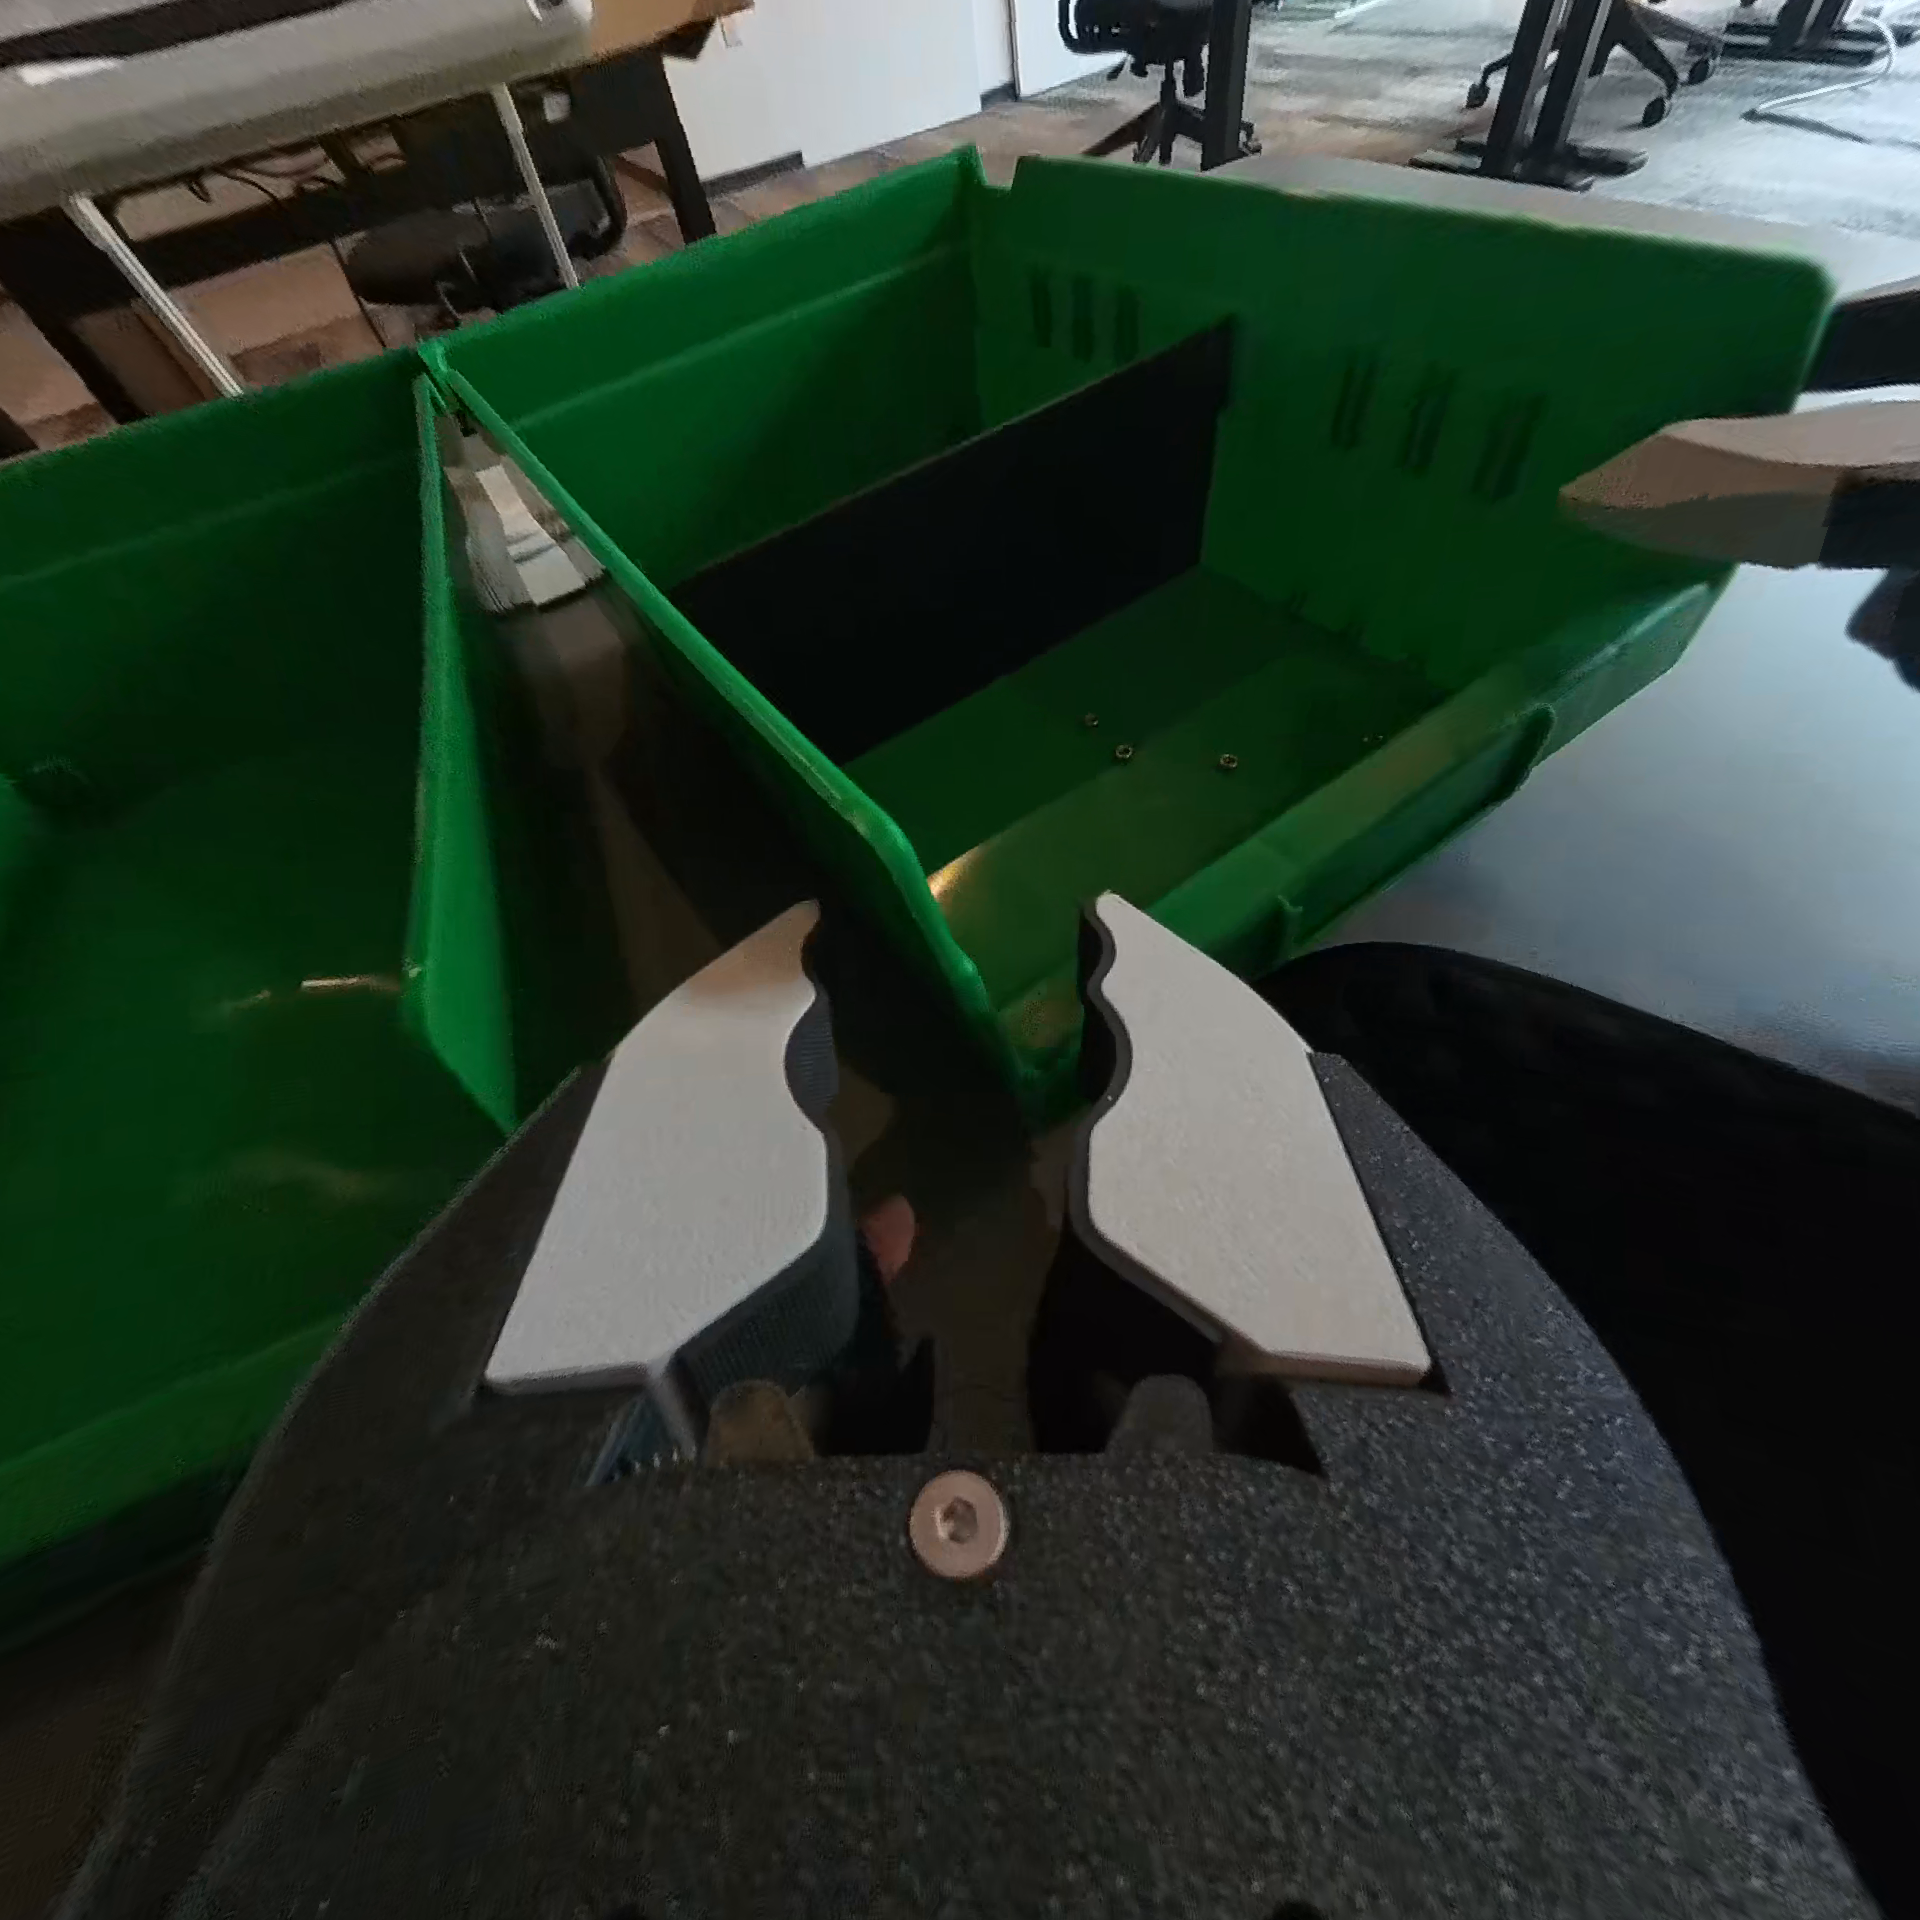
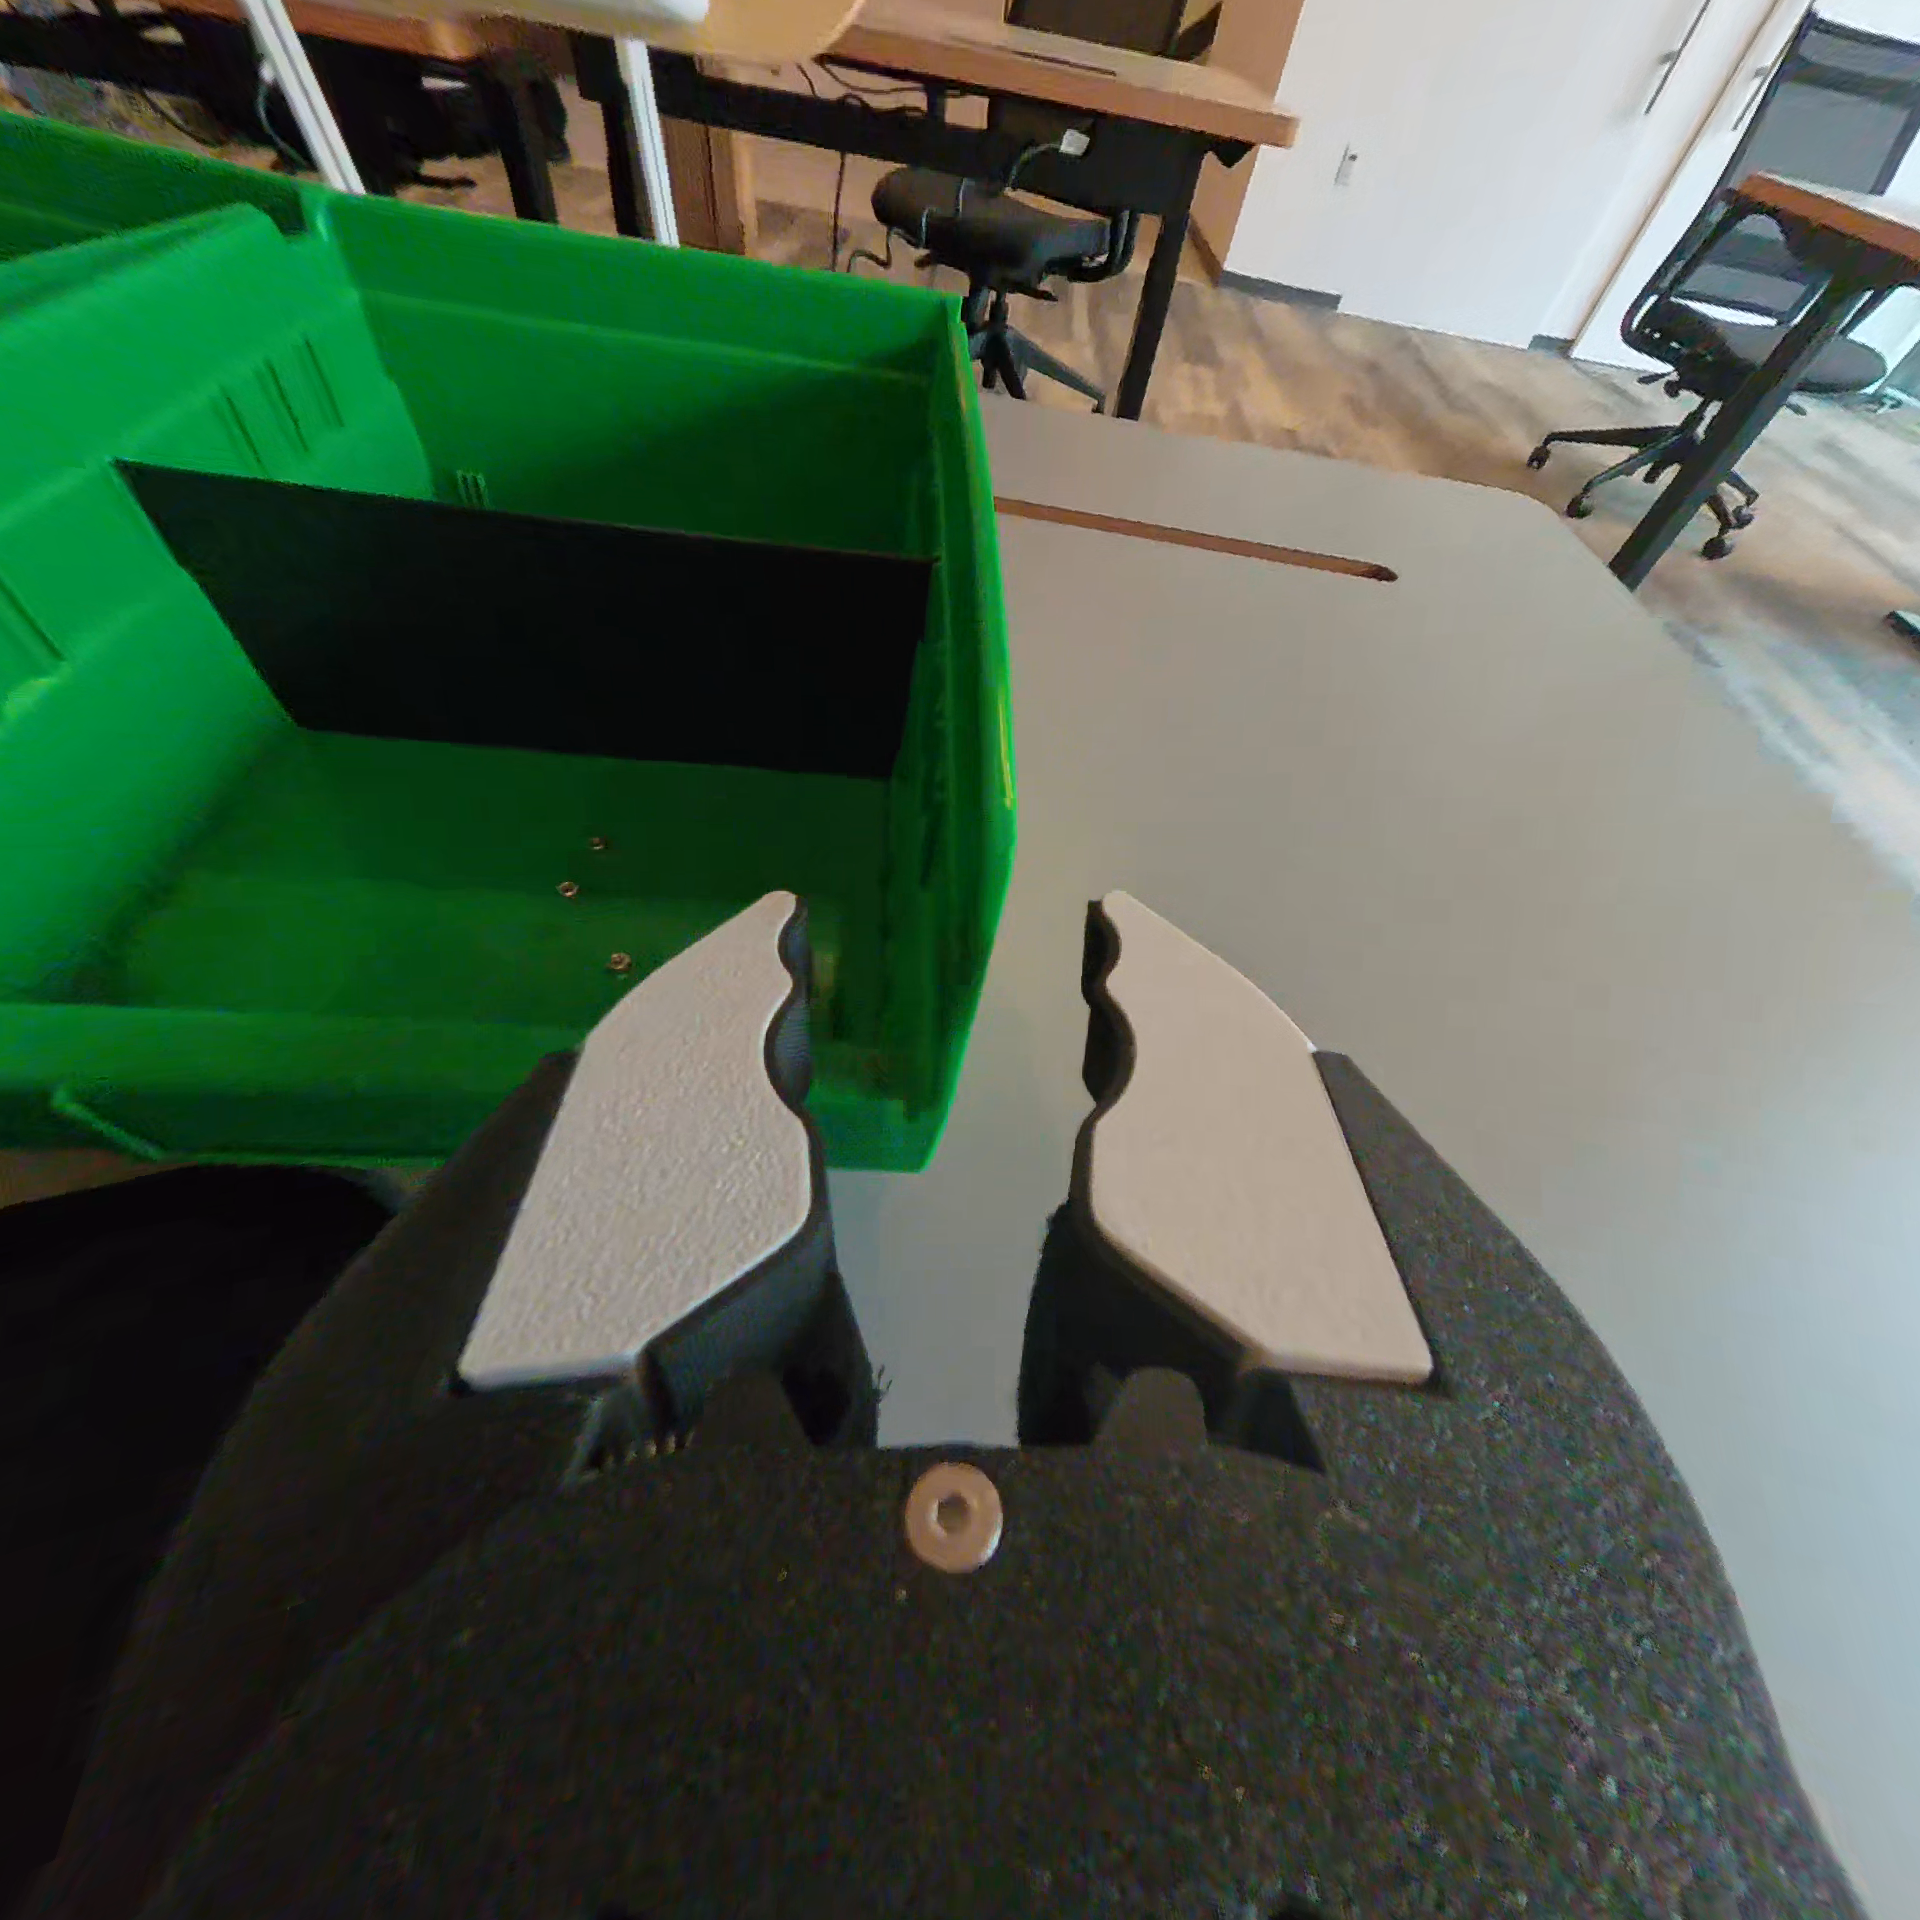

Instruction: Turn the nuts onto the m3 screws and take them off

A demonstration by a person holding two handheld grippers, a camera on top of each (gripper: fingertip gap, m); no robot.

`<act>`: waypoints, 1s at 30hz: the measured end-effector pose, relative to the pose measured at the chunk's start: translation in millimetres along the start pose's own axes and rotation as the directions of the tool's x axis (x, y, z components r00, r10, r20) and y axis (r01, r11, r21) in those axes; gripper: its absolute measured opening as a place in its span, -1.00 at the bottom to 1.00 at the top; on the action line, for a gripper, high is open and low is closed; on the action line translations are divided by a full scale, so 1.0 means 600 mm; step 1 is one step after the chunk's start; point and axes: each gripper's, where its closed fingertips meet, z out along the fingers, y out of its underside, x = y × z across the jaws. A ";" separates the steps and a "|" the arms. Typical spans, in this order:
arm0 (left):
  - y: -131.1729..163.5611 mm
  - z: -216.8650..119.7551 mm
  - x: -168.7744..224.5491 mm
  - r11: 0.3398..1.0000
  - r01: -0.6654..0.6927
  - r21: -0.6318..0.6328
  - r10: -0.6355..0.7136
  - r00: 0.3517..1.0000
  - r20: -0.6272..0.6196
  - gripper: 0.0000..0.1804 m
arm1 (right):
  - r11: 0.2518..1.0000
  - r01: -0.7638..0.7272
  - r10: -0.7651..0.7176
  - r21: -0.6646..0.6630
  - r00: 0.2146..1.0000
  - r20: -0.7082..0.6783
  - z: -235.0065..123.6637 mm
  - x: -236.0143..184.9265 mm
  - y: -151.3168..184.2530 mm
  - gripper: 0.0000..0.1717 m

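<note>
Grey tabletop (image 2: 1455, 935), green bin (image 2: 520, 343): both my grippers, left (image 1: 951, 914) and right (image 2: 940, 904), released and empty; I'd descend squarely onto one brass nut (image 2: 619, 961).

Green bin (image 2: 966, 623) wall and black divider (image 2: 540, 634) obstruct, grey tabletop (image 2: 1403, 831) open

The right gripper (image 2: 940, 914) has its jaws wide apart, with nothing between them. It hangs over the near right corner of a green bin (image 2: 966, 644), which stands on a grey table (image 2: 1455, 831). Small brass nuts (image 2: 567, 888) lie on the bin floor, before a black divider (image 2: 582, 634).
</note>
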 end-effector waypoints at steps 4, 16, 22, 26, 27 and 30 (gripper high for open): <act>0.002 0.013 -0.001 1.000 0.000 0.008 0.000 1.000 -0.003 -0.53 | 0.999 -0.009 0.011 -0.043 0.999 0.033 0.026 -0.001 0.005 -0.50; -0.010 0.021 -0.024 0.999 -0.009 0.054 0.007 0.999 0.044 -0.80 | 0.999 0.047 -0.047 0.002 0.998 0.036 0.019 -0.005 0.001 -0.97; -0.034 0.007 -0.018 0.992 -0.030 0.119 0.030 1.000 0.002 -0.85 | 0.995 0.055 -0.050 0.080 0.996 -0.070 -0.032 0.002 -0.019 -0.97; -0.062 -0.015 -0.021 0.983 -0.053 0.175 0.051 0.999 0.014 -0.87 | 0.990 0.071 -0.057 0.122 0.992 -0.114 -0.065 0.003 -0.050 -0.97; -0.072 -0.023 -0.024 0.980 -0.060 0.189 0.057 0.998 0.023 -0.87 | 0.988 0.072 -0.056 0.136 0.991 -0.121 -0.073 0.002 -0.062 -0.97; -0.105 -0.052 -0.040 0.971 -0.070 0.227 0.062 0.997 0.044 -0.87 | 0.981 0.079 -0.055 0.176 0.989 -0.136 -0.098 -0.009 -0.104 -0.97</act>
